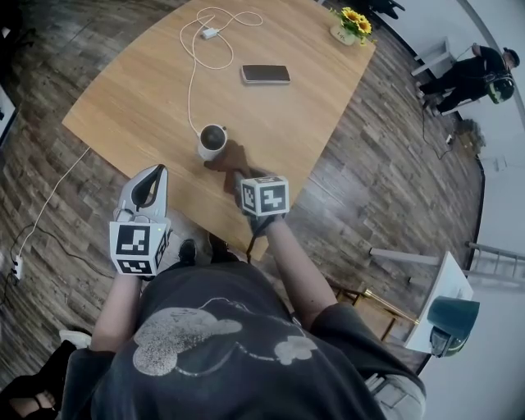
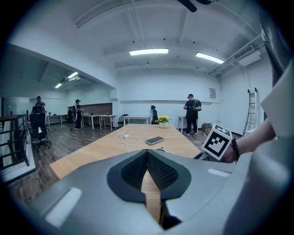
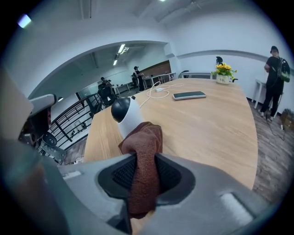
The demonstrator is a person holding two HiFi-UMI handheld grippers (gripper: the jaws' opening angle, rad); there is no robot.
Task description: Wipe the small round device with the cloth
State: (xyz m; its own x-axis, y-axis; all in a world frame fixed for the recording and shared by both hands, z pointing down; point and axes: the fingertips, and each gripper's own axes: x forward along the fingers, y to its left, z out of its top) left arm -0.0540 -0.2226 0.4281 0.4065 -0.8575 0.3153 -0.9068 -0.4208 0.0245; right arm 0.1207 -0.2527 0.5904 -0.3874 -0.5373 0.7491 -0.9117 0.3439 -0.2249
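The small round device [image 1: 212, 141], white with a dark face, stands on the wooden table [image 1: 148, 98] near its front edge. In the right gripper view the device [image 3: 126, 114] sits just beyond the brown cloth [image 3: 143, 151], whose bunched end touches its side. My right gripper [image 3: 143, 161] is shut on that cloth. From the head view the cloth [image 1: 232, 157] lies right of the device, with the right gripper [image 1: 240, 175] behind it. My left gripper [image 1: 151, 172] hovers at the table's front edge, left of the device. Its jaws [image 2: 147, 155] are shut, with nothing in them.
A phone [image 1: 265, 74] lies mid-table. A white cable [image 1: 194, 82] runs from the device to a charger [image 1: 210, 33] at the far end. A flower pot [image 1: 353, 25] stands at the far corner. A person [image 1: 472, 78] stands far right; a teal chair [image 1: 451, 324] is beside me.
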